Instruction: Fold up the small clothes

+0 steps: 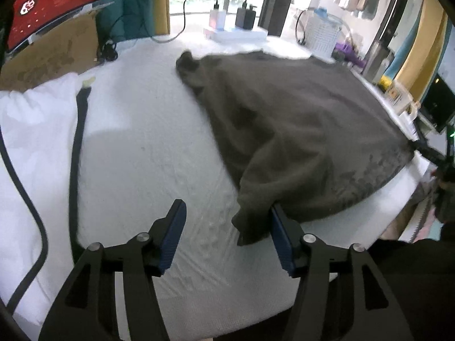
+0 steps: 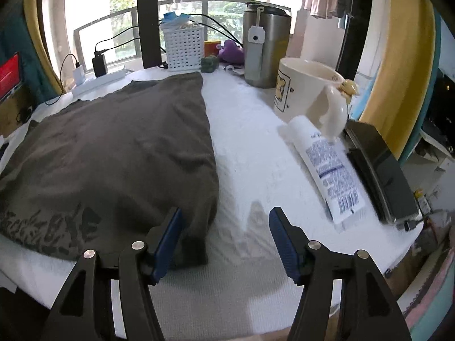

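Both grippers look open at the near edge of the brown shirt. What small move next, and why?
Probably close the left gripper on the shirt corner drooping by its right finger. That bunched corner is the loosest part, while the right gripper has the other near corner against its left finger, unpinched.

A dark grey-brown garment (image 1: 298, 130) lies spread on the white table cover (image 1: 148, 147), right of centre. The left gripper (image 1: 227, 216) stands open; the garment's near corner touches its right finger. A black cable (image 1: 76, 147) runs along the left.
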A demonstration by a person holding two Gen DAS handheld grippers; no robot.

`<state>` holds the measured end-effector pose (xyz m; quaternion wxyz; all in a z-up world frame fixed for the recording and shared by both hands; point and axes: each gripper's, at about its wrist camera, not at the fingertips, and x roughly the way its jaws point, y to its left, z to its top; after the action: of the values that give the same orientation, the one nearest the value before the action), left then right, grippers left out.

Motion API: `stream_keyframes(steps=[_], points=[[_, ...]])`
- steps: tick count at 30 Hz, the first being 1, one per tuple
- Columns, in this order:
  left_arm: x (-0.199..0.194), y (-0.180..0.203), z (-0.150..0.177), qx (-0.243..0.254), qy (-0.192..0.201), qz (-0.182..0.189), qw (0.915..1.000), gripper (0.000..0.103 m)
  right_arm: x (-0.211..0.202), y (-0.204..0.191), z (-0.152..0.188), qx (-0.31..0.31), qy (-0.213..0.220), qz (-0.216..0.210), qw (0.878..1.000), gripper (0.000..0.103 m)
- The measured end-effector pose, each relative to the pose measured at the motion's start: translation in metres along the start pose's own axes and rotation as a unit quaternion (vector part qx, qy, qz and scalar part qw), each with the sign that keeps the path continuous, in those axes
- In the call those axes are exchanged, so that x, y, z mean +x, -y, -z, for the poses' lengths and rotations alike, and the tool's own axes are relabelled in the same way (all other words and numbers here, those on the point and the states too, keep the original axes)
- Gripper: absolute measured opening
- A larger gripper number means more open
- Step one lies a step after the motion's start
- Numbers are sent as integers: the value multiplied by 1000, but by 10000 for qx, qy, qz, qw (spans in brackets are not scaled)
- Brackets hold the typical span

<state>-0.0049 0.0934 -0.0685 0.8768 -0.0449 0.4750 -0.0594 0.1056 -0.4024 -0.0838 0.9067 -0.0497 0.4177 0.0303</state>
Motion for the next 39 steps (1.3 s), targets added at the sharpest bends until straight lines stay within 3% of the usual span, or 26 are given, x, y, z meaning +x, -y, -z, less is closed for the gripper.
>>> stream_keyframes(steps=[9, 15, 22, 27, 28, 29, 32, 39], points=[[-28, -19, -43, -371, 581, 456, 9966, 59, 9, -20, -34, -90, 134, -218, 9996, 65], [-6, -22, -80, -363, 690, -28, 9970, 59, 27, -38, -52, -205, 69, -418, 9989, 65], [72, -10, -124, -64, 353, -379, 9986, 59, 46, -44, -64, -171, -39, -456, 9988, 65], [107, -7, -146, 117, 359, -712, 9967, 58, 58, -49, -69, -175, -163, -452, 9987, 65], [111, -8, -148, 188, 396, -744, 9963, 52, 59, -49, -70, -163, -179, -454, 9987, 65], [115, -8, -150, 242, 368, -801, 9958, 32, 60, -50, -70, -156, -189, -456, 9987, 65], [127, -17, -152, 258, 201, -849, 9959, 5, 64, -52, -72, -179, -203, -450, 9986, 65], [129, -28, -154, 511, 339, -1146, 9915, 1, 67, -56, -70, -139, -262, -435, 9986, 65]])
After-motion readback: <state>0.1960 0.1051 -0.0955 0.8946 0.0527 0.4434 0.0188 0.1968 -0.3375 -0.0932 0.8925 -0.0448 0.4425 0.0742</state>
